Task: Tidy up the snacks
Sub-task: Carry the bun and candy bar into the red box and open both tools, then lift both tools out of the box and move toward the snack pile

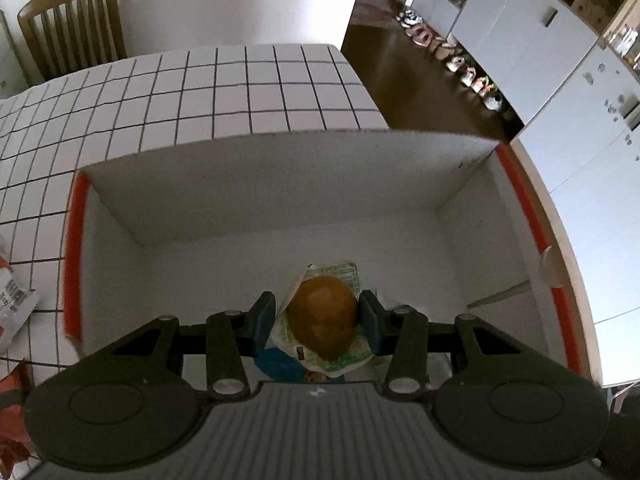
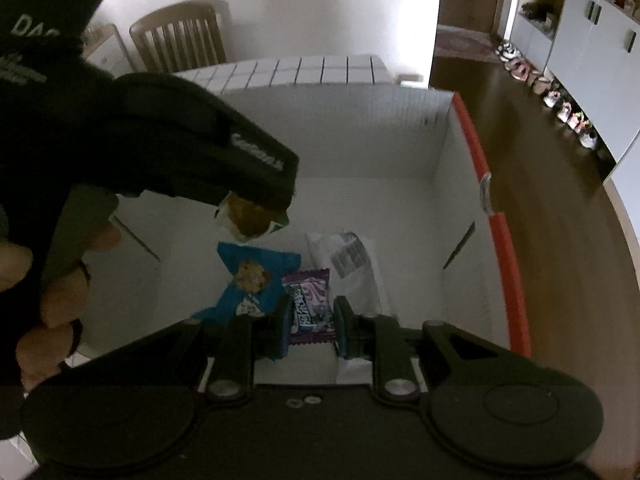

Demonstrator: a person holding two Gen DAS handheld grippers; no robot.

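Snacks are gathered over a white cardboard box (image 1: 280,184) with orange-taped side rims, which stands on a tiled table (image 1: 200,92). The left gripper (image 1: 318,320) is clamped on a wrapped bun (image 1: 323,316): a round golden-brown bun in a clear wrapper with green print, pinched from both sides and hanging above the box floor. The right gripper (image 2: 310,320) is closed on a purple candy packet (image 2: 310,304) with white lettering, held just inside the near wall. On the box floor lie 2 more packets, a blue cookie packet (image 2: 252,280) and a white packet (image 2: 348,264) with a barcode label, near each other in the middle. The far half of the floor is bare, with tall walls on all 4 sides. A wooden chair (image 1: 76,28) stands beyond the table.
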